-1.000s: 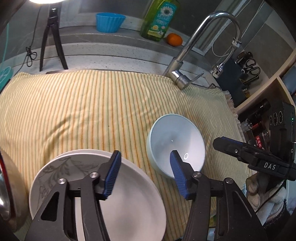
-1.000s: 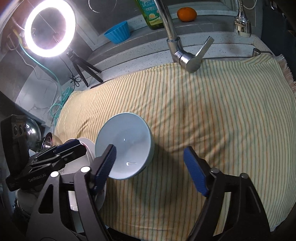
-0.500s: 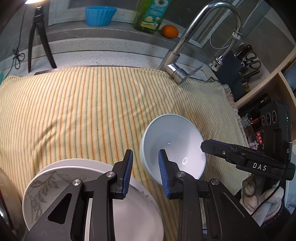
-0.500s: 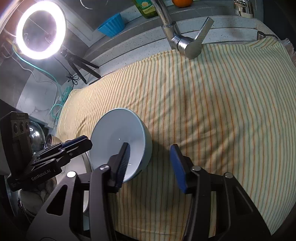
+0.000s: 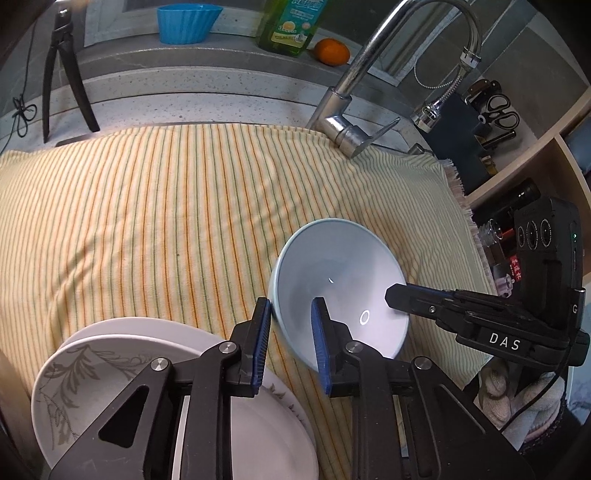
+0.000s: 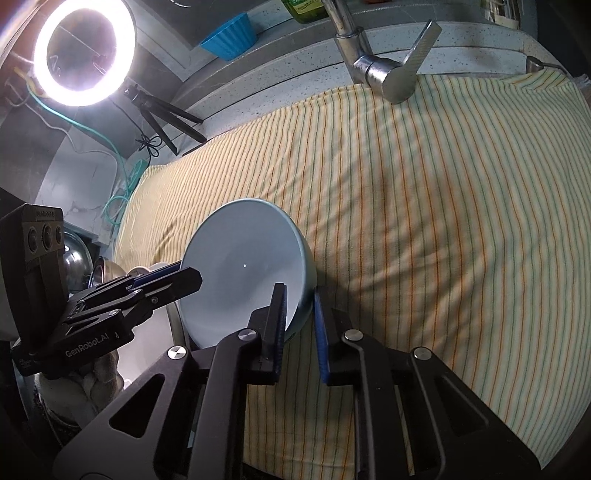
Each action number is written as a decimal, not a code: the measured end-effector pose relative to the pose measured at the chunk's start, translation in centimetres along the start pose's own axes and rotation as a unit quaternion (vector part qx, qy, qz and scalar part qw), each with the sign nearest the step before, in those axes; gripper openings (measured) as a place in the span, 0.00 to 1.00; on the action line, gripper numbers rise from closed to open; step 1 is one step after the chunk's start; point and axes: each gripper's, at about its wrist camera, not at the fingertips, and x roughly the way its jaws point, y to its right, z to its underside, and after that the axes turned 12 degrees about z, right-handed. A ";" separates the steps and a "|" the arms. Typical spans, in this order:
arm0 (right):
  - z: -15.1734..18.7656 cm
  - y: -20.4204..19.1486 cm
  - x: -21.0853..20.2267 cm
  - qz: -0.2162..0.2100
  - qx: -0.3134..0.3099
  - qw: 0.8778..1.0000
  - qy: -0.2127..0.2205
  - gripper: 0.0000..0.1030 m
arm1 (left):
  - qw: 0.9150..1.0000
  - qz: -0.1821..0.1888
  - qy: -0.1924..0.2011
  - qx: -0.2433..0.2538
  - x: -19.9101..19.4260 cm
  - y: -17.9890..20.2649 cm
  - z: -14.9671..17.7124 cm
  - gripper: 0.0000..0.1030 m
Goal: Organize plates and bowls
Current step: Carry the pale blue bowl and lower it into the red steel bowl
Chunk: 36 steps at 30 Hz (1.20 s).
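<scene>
A pale blue bowl (image 5: 332,273) rests on the striped cloth (image 5: 166,206); it also shows in the right wrist view (image 6: 236,266). My left gripper (image 5: 290,325) is shut on the bowl's near-left rim. My right gripper (image 6: 299,317) is shut on the bowl's opposite rim and appears in the left wrist view (image 5: 424,297). A stack of white plates (image 5: 110,369), the top one with a grey leaf pattern, lies at the lower left under my left gripper.
A chrome faucet (image 5: 354,110) stands behind the cloth. A blue cup (image 5: 188,22), green soap bottle (image 5: 291,26) and an orange (image 5: 332,51) sit on the back ledge. A ring light (image 6: 83,51) on a tripod and metal bowls (image 6: 79,258) stand at the left.
Both grippers moved in toward the bowl and closed from wide open onto its rim, one on each side. The bowl now appears slightly tilted.
</scene>
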 end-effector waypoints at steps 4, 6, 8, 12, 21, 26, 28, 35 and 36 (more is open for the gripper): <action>-0.2 0.0 -0.5 -0.002 0.004 1.000 0.004 0.14 | 1.000 0.004 0.007 -0.002 -0.3 0.2 0.1 0.20; -0.3 -0.2 -1.1 -0.002 0.001 1.000 0.009 0.14 | 1.000 0.005 0.012 -0.001 -0.8 0.4 0.1 0.20; -0.4 -0.7 -1.8 -0.003 -0.004 1.000 0.015 0.14 | 1.000 0.007 0.020 -0.001 -1.5 0.6 0.1 0.20; -0.7 -2.2 -3.3 -0.006 -0.019 0.999 0.030 0.14 | 0.999 0.010 0.040 -0.004 -3.4 0.5 0.3 0.20; -1.3 -7.6 -5.0 -0.030 -0.067 0.996 0.052 0.14 | 0.995 -0.001 0.100 -0.022 -9.3 -0.9 1.5 0.20; -1.3 -11.0 -5.0 -0.048 -0.100 0.992 0.052 0.14 | 0.991 -0.017 0.127 -0.041 -12.2 -2.5 2.7 0.20; -1.2 -12.5 -4.9 -0.054 -0.113 0.991 0.050 0.14 | 0.989 -0.023 0.136 -0.049 -13.3 -3.3 3.3 0.20; -0.9 -17.7 -4.2 -0.077 -0.156 0.984 0.045 0.14 | 0.981 -0.045 0.168 -0.082 -17.2 -5.9 5.5 0.20; -0.8 -18.6 -4.1 -0.081 -0.164 0.982 0.044 0.14 | 0.980 -0.050 0.173 -0.086 -17.8 -6.3 5.8 0.20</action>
